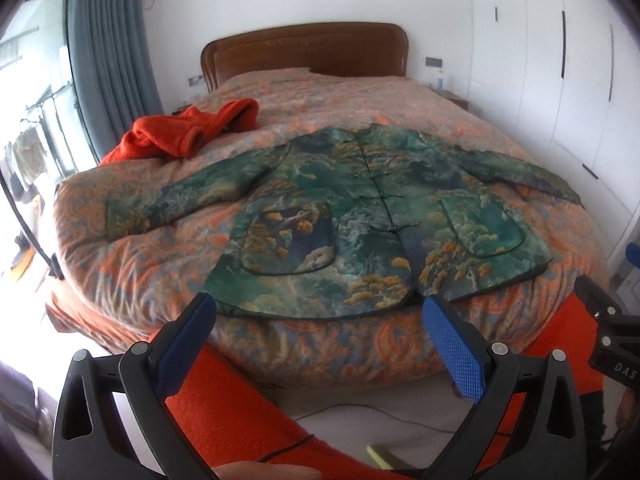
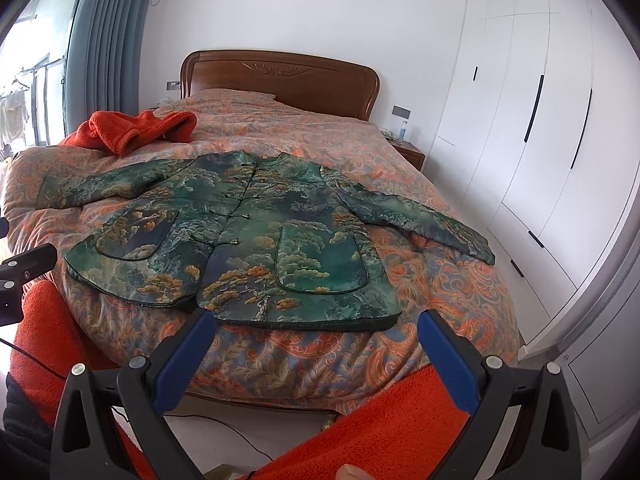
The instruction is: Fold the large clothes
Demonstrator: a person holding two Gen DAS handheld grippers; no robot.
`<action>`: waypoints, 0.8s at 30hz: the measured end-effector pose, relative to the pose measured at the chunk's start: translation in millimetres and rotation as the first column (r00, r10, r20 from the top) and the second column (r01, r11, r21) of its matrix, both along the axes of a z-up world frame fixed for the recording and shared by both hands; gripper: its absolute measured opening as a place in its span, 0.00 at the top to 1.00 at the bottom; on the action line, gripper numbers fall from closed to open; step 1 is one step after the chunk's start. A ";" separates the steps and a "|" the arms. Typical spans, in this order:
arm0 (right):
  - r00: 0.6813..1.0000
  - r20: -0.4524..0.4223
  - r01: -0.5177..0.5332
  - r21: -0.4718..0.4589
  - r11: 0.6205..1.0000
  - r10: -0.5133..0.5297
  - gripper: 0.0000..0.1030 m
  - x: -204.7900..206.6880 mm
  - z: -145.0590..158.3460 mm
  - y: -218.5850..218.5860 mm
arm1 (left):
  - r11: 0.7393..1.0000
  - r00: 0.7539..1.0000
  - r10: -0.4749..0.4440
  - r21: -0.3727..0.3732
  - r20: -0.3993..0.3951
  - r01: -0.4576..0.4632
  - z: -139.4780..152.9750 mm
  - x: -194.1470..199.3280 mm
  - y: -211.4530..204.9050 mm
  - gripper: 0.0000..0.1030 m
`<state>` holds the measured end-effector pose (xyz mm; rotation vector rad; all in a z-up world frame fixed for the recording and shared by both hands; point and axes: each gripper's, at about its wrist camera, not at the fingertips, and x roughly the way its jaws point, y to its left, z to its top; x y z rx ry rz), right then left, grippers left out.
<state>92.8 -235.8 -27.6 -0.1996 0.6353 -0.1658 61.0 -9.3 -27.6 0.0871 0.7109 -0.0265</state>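
— Two tools, how are they sitting?
— Left tool (image 1: 318, 312) and right tool (image 2: 312, 328) are both hovering off the bed's foot edge, blue ribbed pads spread wide, gripping nothing.
— And the jacket (image 1: 360, 216)?
— It is lying flat and buttoned near the foot edge of the bed (image 1: 132, 276), sleeves stretched toward both side edges, its green brocade shining against the orange paisley quilt.

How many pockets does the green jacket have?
2. One pocket is on the left front panel of the jacket, the other pocket on the right panel, both near the bottom hem. Any inside pockets would be hidden.
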 end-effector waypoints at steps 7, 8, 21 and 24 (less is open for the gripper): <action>0.999 -0.027 0.030 -0.001 1.000 -0.030 0.00 20.5 -8.6 -7.4 | 1.000 1.000 0.022 0.017 -0.003 -0.022 -2.4 19.7 4.8 0.00; 0.999 -0.033 0.034 0.002 0.999 -0.034 0.00 24.0 -10.2 -8.5 | 1.000 1.000 0.025 0.019 -0.005 -0.025 -2.5 23.2 5.2 0.00; 0.996 -0.049 0.080 0.022 0.997 -0.079 0.00 65.1 -18.2 -24.7 | 0.997 0.998 0.066 0.036 0.000 -0.066 -5.8 59.6 8.1 0.00; 0.996 -0.052 0.080 0.042 0.996 -0.077 0.00 72.6 -19.6 -30.1 | 0.995 0.995 0.101 0.022 0.003 -0.101 -7.9 67.3 10.5 0.00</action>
